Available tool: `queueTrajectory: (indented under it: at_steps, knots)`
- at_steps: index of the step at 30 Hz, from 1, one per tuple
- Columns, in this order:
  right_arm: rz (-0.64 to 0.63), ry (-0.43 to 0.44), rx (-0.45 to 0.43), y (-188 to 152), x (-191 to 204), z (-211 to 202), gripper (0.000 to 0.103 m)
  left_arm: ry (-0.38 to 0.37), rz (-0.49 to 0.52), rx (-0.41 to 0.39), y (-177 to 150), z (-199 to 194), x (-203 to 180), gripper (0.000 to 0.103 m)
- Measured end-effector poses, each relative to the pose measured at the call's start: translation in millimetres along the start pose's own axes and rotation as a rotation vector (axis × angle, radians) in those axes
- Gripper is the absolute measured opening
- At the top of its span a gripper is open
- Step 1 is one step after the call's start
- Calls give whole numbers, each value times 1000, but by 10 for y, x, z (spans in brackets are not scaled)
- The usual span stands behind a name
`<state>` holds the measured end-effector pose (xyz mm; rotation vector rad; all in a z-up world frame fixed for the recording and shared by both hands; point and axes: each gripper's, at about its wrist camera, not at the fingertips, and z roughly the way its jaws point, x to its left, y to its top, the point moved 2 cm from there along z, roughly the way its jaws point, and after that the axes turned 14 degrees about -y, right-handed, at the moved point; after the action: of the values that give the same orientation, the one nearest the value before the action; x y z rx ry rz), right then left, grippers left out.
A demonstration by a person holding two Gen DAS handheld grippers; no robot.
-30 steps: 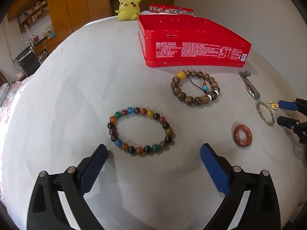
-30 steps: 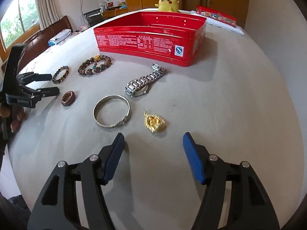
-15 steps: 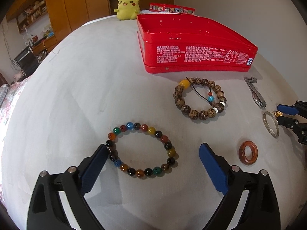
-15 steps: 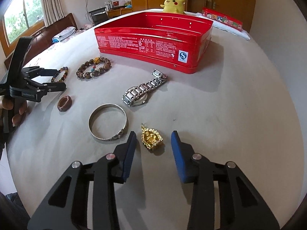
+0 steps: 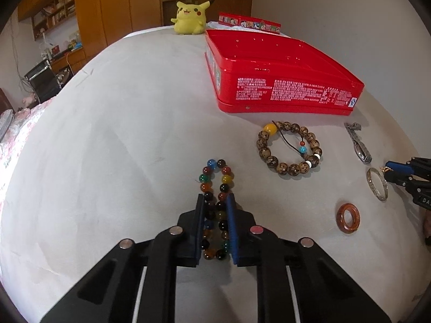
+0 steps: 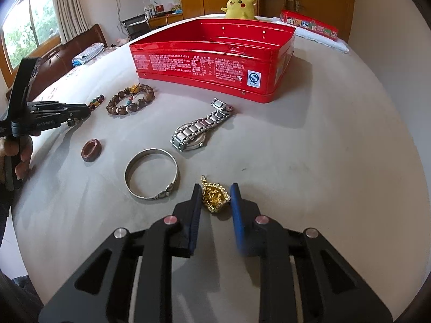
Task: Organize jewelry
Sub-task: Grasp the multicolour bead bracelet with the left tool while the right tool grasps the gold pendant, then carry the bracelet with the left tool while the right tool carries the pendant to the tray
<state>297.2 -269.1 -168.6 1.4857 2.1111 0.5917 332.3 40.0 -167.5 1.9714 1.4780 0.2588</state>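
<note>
My left gripper [image 5: 215, 202] is shut on the multicoloured bead bracelet [image 5: 216, 180], squeezed into a narrow loop on the table. My right gripper [image 6: 215, 191] is closed around the gold pendant [image 6: 214, 196], its pads touching both sides. An open red tin [image 5: 282, 80] stands behind, also in the right wrist view [image 6: 210, 62]. A brown bead bracelet [image 5: 289, 148], a reddish ring [image 5: 348, 218], a silver bangle [image 6: 152, 176] and a metal watch [image 6: 200, 130] lie on the table.
A yellow plush toy [image 5: 190, 17] and a small red box [image 5: 249, 23] sit at the far edge of the grey table [image 5: 121, 121]. The left gripper also shows in the right wrist view [image 6: 78, 113].
Both grippers moved forward and closed: the left on the multicoloured bracelet, squeezing it narrow, the right on the gold pendant.
</note>
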Motion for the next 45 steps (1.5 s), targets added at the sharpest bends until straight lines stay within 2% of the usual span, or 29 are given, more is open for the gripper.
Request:
queueTrajectory:
  at_steps: [7,8,16,22,26,27,29,30,31,35,36,38,40,45]
  knots:
    - [2,3,-3,3,-2,-15,20,5,-1,-12,-28,-57,-34,15]
    - [2,3,-3,3,-3,-17,20,5,1,-18,-35,-79,-37,0]
    - [13,11,-3,-4,-2,-48,20,-11,-16,-14,-58,-96,-25,0]
    - [21,19,-5,-23,-7,-105,20,-27,-9,-47,-28,-256,-84,0]
    - [37,27,0,-32,-23,-91,20,-55,47,-24,-16,-278,-214,0]
    - [38,28,-1,-33,-22,-91,20,-53,66,-22,-18,-259,-266,3]
    - [43,34,0,-37,-31,-92,20,-51,81,-6,-22,-195,-314,25]
    - [46,37,1,-37,-37,-92,20,-44,84,-1,-20,-162,-322,43]
    - [49,39,1,-39,-44,-97,20,-45,89,5,-19,-128,-331,48]
    - [55,42,3,-55,-64,-101,20,-90,86,59,-25,56,-338,48]
    - [58,45,3,-58,-68,-99,20,-81,92,66,-29,107,-343,48]
    - [62,48,1,-62,-72,-96,20,-70,100,68,-26,135,-360,43]
    - [66,51,1,-64,-74,-91,20,-58,75,64,0,139,-312,9]
    - [74,59,2,-64,-82,-94,20,-84,43,55,-38,76,-269,7]
